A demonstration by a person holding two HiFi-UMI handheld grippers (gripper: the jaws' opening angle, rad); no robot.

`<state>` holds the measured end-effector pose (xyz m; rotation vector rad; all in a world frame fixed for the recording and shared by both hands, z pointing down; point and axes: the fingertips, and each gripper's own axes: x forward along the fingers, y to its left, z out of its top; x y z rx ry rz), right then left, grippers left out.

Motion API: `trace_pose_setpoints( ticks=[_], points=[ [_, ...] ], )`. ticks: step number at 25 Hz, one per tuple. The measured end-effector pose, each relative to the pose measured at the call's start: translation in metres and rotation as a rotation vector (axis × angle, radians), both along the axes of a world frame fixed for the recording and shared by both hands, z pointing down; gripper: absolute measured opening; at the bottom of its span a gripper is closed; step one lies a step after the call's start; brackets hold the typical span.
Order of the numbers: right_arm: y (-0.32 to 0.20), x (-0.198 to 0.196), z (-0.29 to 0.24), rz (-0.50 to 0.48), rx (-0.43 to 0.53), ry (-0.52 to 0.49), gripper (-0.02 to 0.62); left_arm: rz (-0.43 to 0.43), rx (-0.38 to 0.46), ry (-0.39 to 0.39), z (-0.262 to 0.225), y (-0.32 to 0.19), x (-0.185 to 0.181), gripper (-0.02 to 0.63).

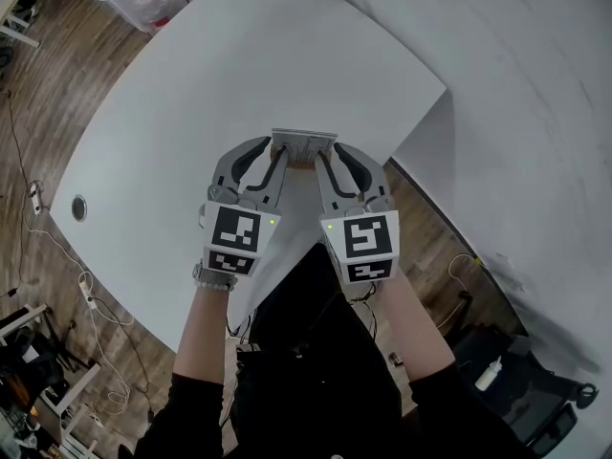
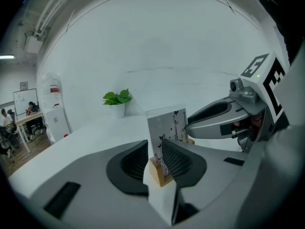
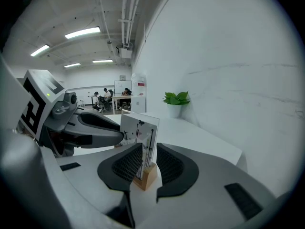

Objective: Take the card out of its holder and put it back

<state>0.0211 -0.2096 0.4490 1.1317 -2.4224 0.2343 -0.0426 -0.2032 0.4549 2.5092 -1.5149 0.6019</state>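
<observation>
The white printed card with thin black plant drawings (image 2: 167, 125) stands upright in the slot of the small light wooden block holder (image 2: 158, 174), close to the near edge of the white worktop (image 1: 191, 113). The left gripper (image 2: 155, 159) is set at one end of the card and the right gripper (image 3: 149, 163) at the other. The jaws of each stand narrowly apart astride it, and no firm clamp is seen yet. The step is judged to be the taking of a grip. It would be done well if the block were pinned low by one pair of jaws while the card is gripped above the slot by the other. The card should then be drawn straight up along the slot without tilt, so that the block is not dragged or tipped. Counted: one card, one holder, two grippers, and one green leafy plant in a white pot (image 2: 117, 99) at the far edge.
</observation>
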Motion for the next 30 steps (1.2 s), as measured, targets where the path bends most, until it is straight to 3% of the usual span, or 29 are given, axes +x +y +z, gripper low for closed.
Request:
trace_pose_setpoints(
  ticks=[11,30],
  points=[
    [-0.006,0.004,0.004,0.011,-0.004,-0.018,0.080,0.002,0.001,-0.034,0.001,-0.001,0.001,0.077],
    [-0.005,0.001,-0.017,0.000,0.022,-0.025,0.077,-0.015,0.017,-0.026,-0.017,0.004,-0.003,0.064]
  ],
)
